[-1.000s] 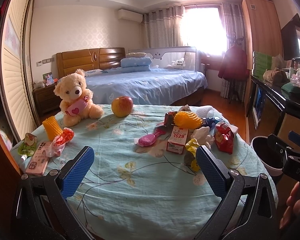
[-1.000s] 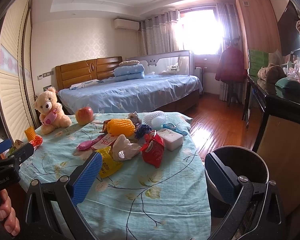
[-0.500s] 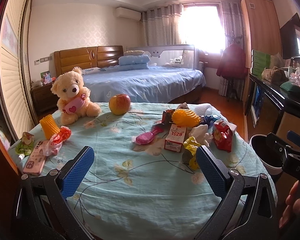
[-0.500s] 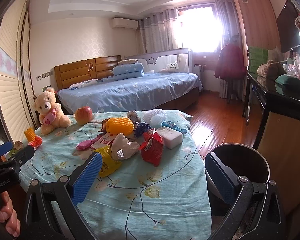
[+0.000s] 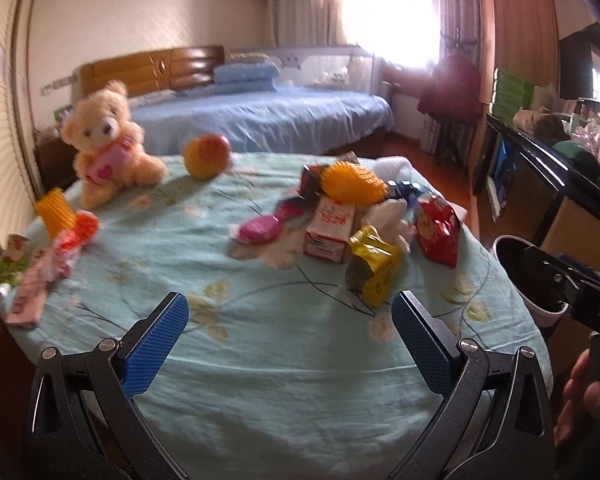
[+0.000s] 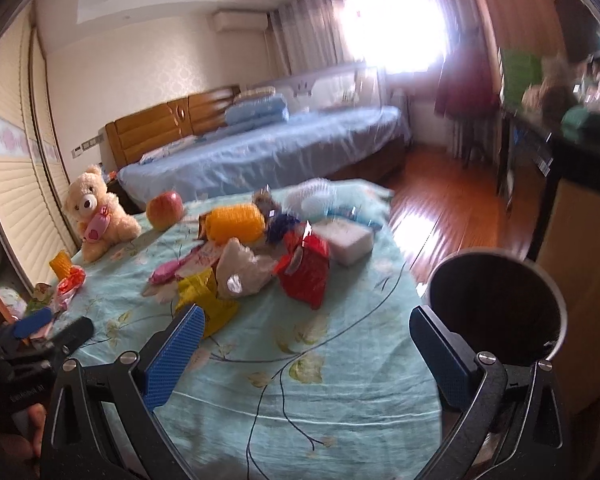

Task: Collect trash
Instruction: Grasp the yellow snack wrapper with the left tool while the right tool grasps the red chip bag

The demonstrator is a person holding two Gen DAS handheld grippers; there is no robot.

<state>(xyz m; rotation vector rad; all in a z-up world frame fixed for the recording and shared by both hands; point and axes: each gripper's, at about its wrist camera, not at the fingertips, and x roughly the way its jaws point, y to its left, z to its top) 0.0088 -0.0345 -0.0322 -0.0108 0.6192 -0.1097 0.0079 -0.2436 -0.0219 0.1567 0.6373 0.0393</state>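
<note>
Trash pile (image 6: 256,264) mid-table | bin (image 6: 496,304) right | teddy (image 5: 108,144), apple (image 5: 206,156) behind | both tools gaping, empty

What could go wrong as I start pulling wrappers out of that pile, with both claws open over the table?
1. The yellow wrapper, white tissue and red snack bag overlap, so one grab may drag the neighbours along.
2. The apple and teddy bear are not trash; the apple could roll if bumped.
3. The bin stands off the table's edge, so a dropped wrapper could land on the floor.

Both wrist views low, facing table (image 5: 260,380)
</note>
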